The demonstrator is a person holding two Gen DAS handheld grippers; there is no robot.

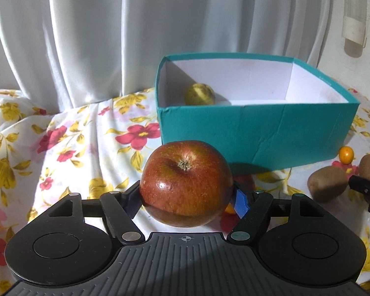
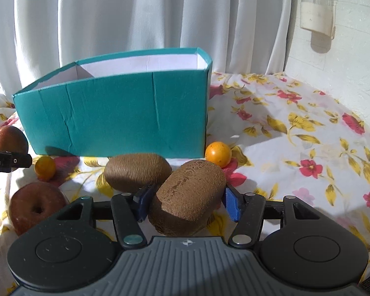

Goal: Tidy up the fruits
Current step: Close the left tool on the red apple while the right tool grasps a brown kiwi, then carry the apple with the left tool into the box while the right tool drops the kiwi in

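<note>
Your left gripper (image 1: 187, 197) has a red apple (image 1: 186, 182) clamped between its blue pads, jaws about halfway apart, lifted off the floral cloth (image 1: 69, 148) in front of the teal box (image 1: 254, 133). That apple is glossy, dark red shading to russet near the stem, which faces the camera. From this view you can see into the box: white walls and a yellow-green fruit (image 1: 199, 94) in its near left corner. To the right of the box lie a small orange fruit (image 1: 346, 155) and two kiwis (image 1: 328, 183), with the tip of your other gripper beside them.

Your right gripper (image 2: 187, 203) has a brown, fuzzy kiwi (image 2: 187, 197) between its pads; the left pad touches it, while contact at the right pad is unclear, so I cannot tell if it is gripped. A second kiwi (image 2: 137, 171) touches it on the left. This view hides the box's (image 2: 116, 116) inside but shows two orange fruits (image 2: 218, 154) in front of it and another apple (image 2: 37, 207) near its left corner.
</note>
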